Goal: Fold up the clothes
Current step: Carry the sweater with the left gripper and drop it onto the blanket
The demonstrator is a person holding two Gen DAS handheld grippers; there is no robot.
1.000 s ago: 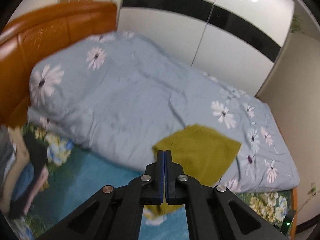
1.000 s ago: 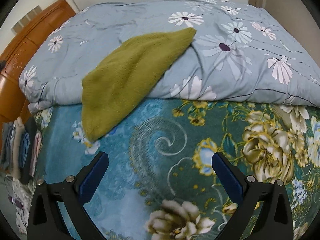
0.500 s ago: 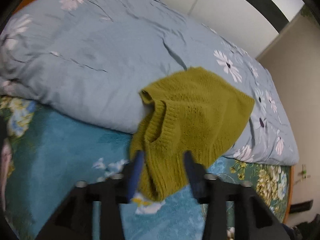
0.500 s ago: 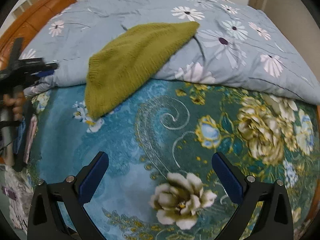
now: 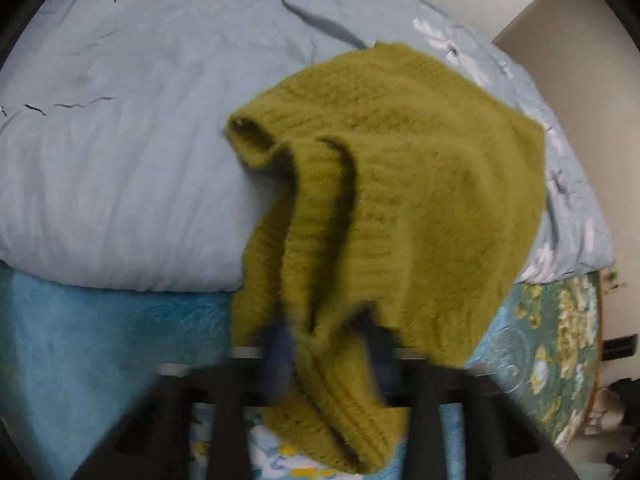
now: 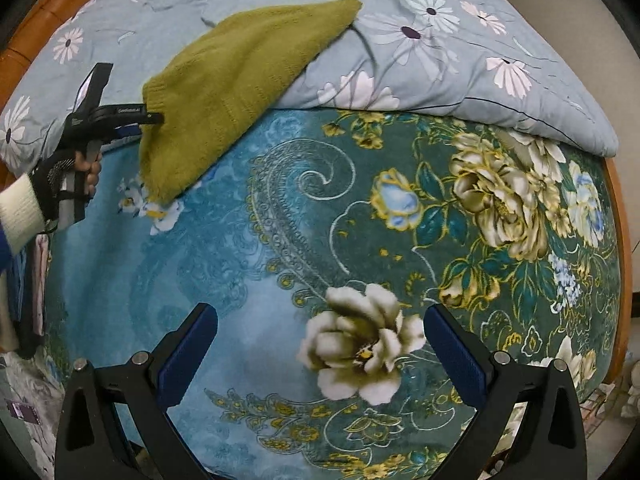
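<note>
Bedroom, a bed (image 6: pixel 280 248) under a teal blanket printed with large cream and blue flowers; a pale blue duvet (image 6: pixel 440 40) with white daisies is heaped along the far side, with an orange-brown wooden headboard (image 6: pixel 44 12) showing at the upper left of the right wrist view. An olive-green knit sweater (image 6: pixel 240 76) lies draped off the duvet's front slope, its lower ribbed edge spilling down onto the teal blanket. Left tool (image 5: pixel 326 354) has its jaws closing on that lower edge: in its own blurred view the two fingers stand on either side of a bunched fold of green knit, and from the right wrist view the black tip meets the sweater's left edge. A hand (image 6: pixel 78 174) with a cream knit cuff grips the left tool's handle. Right tool (image 6: pixel 320 356) hangs over the open flowered blanket, pointing down, blue-padded fingers (image 6: pixel 188 356) spread wide with nothing between them, well apart from the sweater.
</note>
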